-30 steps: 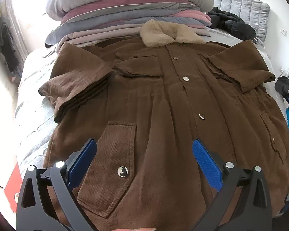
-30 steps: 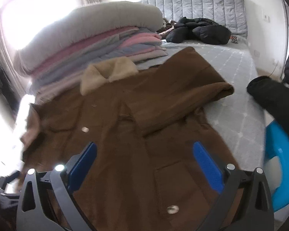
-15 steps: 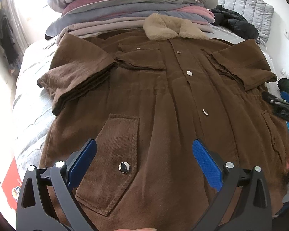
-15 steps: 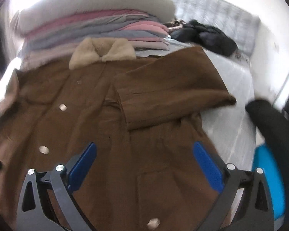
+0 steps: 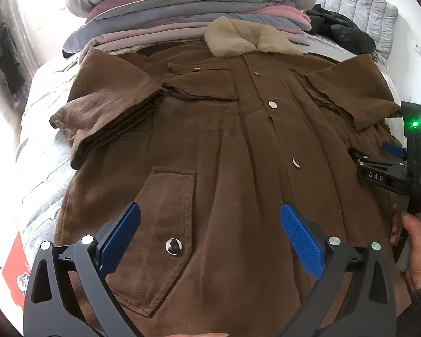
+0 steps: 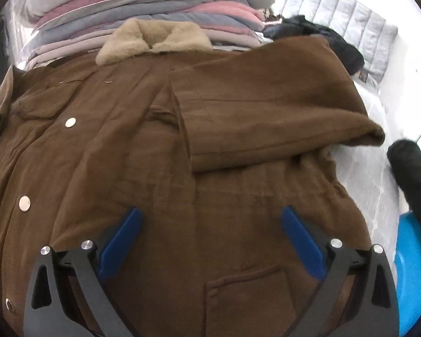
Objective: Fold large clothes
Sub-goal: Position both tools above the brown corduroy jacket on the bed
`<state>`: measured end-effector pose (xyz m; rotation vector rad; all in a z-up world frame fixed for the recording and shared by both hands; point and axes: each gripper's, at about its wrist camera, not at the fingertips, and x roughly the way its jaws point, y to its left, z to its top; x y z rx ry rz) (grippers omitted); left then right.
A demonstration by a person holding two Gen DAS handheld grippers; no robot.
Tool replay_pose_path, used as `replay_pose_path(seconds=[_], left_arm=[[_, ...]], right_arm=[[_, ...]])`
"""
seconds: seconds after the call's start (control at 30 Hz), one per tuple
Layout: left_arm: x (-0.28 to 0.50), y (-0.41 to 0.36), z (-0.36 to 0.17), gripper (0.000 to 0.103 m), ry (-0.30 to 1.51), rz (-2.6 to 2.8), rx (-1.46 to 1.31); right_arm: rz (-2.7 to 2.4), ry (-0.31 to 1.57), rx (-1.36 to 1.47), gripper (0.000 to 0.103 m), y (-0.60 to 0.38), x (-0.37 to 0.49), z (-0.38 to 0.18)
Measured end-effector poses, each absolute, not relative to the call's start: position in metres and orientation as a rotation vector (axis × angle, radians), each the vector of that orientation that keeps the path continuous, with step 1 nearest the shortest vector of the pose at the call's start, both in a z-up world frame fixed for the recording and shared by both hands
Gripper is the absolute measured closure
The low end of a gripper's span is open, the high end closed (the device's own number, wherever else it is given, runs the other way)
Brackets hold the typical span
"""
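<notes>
A brown corduroy coat (image 5: 233,151) with a beige fleece collar (image 5: 247,39) lies front up on the bed, both sleeves folded in over the chest. My left gripper (image 5: 210,224) is open and empty above the coat's lower left pocket (image 5: 165,224). My right gripper (image 6: 210,230) is open and empty above the coat's lower right part (image 6: 210,168), below the folded right sleeve (image 6: 266,112). The right gripper also shows at the right edge of the left wrist view (image 5: 393,163), held by a hand.
A tall stack of folded grey and pink clothes (image 5: 188,2) lies behind the collar. Black jackets (image 5: 342,31) lie by the grey headboard (image 5: 362,0). A black garment (image 6: 415,174) and a blue object (image 6: 409,269) are at the right. A red box (image 5: 14,269) sits at lower left.
Both grippers have moved closer over the coat's lower half. The right gripper has swung left to face the coat and now shows in the left wrist view.
</notes>
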<state>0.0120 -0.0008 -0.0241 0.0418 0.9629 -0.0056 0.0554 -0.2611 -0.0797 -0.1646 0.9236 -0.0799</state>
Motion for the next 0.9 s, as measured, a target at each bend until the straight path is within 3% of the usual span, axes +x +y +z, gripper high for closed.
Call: replay_pose_path(seconds=[0.9], left_arm=[[0.0095,0.0013,-0.0266,0.007,0.961,0.011,0.043]], right_arm=[[-0.073,0.918,-0.129,0.007,-0.2645,0.0513,-0.0797]])
